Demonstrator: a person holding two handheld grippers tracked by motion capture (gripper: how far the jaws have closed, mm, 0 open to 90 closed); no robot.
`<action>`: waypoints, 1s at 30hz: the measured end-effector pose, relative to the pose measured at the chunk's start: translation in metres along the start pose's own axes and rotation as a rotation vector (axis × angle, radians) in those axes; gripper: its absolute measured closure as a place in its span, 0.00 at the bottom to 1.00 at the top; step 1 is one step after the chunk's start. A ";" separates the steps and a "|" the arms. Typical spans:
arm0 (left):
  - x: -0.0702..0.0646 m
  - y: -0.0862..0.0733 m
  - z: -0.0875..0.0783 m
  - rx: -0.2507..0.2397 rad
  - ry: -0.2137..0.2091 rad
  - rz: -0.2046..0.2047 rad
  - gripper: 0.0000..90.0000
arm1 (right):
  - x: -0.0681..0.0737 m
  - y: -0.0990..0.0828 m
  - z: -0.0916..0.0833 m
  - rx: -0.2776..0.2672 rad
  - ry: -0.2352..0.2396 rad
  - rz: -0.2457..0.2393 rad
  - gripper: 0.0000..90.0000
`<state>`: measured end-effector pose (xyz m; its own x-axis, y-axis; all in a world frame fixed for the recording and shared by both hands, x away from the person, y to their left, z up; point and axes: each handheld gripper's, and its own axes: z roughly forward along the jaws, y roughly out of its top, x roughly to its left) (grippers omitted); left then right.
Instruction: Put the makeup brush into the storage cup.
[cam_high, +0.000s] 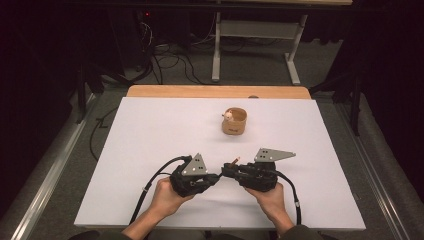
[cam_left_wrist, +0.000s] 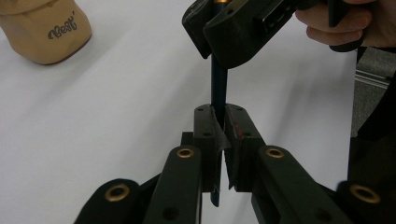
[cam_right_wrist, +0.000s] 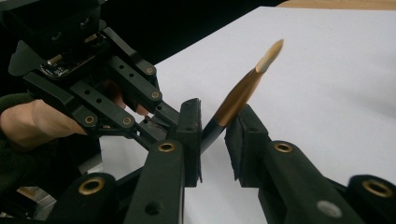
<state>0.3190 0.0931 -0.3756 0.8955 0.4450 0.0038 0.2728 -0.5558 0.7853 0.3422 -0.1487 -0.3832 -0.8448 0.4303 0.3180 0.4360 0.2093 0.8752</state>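
Step in hand, as judged: a handover of a pen (cam_left_wrist: 218, 81) between the two tools, near the front middle of the white table (cam_high: 150, 130). The left gripper (cam_left_wrist: 219, 122) is fully clamped on the dark lower barrel of the pen, which stands between its pads and runs up and away from them. The right gripper (cam_right_wrist: 215, 127) sits around the upper part of the same pen, where the dark barrel meets the gold section; its jaws are narrowed about the barrel with a sliver of gap visible on one side, so a firm grip there cannot be confirmed. In the high view the two grippers meet tip to tip, left gripper (cam_high: 216, 177) and right gripper (cam_high: 223, 172), each in a hand (cam_high: 167, 197), with the pen's pale end angled up and to the far side. Next move, as judged: the right jaws must seat squarely on the barrel before the left lets go; a slim round shaft can roll or pivot if pinched off centre. Materials: the pen is smooth and slender, dark blue-black below, metallic gold above, tapering to a cream tip (cam_right_wrist: 271, 55). The pads are matt black foam or rubber, slightly frayed. A tan round cup (cam_high: 234, 121), lettered on its side, stands farther off, right of centre, well apart.
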 end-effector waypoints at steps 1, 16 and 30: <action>0.000 0.000 0.000 0.000 0.000 0.000 0.93 | 0.000 0.000 0.000 -0.001 0.002 0.001 0.87; -0.001 0.000 0.000 0.000 0.005 0.007 0.93 | 0.000 0.000 0.000 -0.010 0.020 0.009 0.90; 0.000 0.001 -0.003 -0.036 -0.027 0.001 0.91 | 0.004 0.002 -0.004 -0.039 0.038 0.006 0.95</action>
<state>0.3177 0.0946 -0.3732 0.9050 0.4252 -0.0113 0.2592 -0.5302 0.8072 0.3386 -0.1501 -0.3789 -0.8538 0.3977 0.3361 0.4293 0.1723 0.8866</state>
